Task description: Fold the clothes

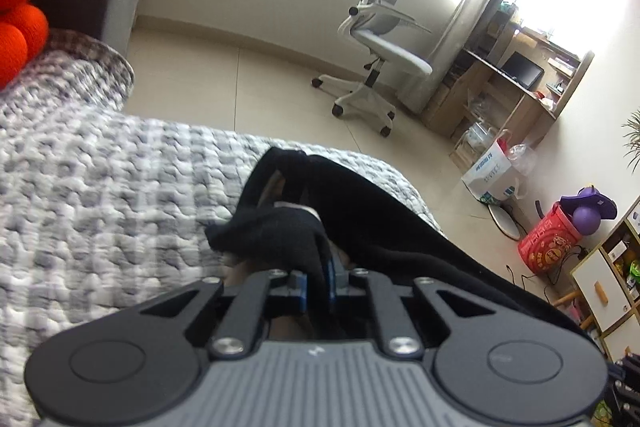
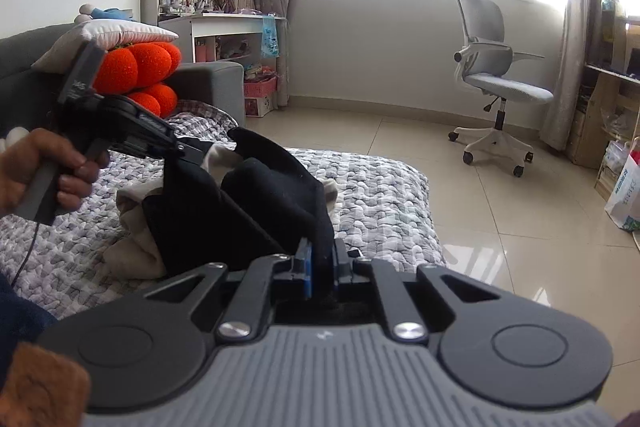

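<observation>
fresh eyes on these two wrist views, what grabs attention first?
The black garment, stretched between both grippers above the grey checked bed cover; the right gripper and left gripper are each shut on its cloth. Next, the bright orange cushion against the sofa at the left, then the white office chair by the window.

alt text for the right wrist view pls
The right gripper is shut on a black garment, lifted above a grey knitted blanket; the left gripper, held by a hand, pinches its other end.
</observation>
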Tool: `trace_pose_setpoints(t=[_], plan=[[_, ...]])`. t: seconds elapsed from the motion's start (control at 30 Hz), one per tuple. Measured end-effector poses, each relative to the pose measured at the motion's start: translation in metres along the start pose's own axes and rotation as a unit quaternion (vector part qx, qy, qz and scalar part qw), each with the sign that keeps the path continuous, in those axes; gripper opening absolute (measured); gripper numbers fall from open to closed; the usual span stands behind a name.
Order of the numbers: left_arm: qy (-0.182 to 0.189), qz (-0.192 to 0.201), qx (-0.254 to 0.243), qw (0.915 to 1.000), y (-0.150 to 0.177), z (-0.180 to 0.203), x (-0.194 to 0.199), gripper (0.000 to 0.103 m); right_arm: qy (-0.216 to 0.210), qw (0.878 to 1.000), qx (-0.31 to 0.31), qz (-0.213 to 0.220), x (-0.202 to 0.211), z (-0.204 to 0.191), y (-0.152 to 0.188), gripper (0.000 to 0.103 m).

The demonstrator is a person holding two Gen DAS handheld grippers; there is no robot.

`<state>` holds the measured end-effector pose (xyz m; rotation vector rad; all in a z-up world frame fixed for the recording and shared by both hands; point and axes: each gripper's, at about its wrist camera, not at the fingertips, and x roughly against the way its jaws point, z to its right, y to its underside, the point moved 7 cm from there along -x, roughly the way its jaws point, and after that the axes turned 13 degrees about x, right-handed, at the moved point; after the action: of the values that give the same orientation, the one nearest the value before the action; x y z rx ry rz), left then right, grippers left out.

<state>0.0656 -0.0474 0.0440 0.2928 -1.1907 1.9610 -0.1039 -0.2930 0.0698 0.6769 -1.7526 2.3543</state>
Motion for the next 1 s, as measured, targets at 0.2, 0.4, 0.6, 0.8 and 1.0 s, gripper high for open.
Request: trace_pose_setpoints(t=[0.2,0.4,0.6,0.8,1.0], plan=[[0.005,0.077,-0.023,0.9968,-0.017,-0.027,0.109,0.009,0.012,1.000,0.000,0.009,0.005,0.008,-0.006,0.010],[-0.033,0.059,-0.026,0.9974,0.006,-0.092,0.149,0.009,0.025,0.998,0.015,-0.060,-0.024,0.004,0.026,0.010],[-0.031,0.025,0.010,0.9992,0.033,-0.130,0.135,0.012,0.011,0.994,0.087,-0.065,-0.046,-0.029,0.008,0.025],[-0.009,0.022,0.057,0.9981,0.035,-0.141,0.127,0.042,-0.095,0.974,0.205,0.017,-0.051,-0.091,-0.047,0.064],[0.008,0.024,0.087,0.9959,0.034,-0.148,0.125,0.053,-0.203,0.940,0.276,-0.013,-0.098,-0.146,-0.044,0.050]])
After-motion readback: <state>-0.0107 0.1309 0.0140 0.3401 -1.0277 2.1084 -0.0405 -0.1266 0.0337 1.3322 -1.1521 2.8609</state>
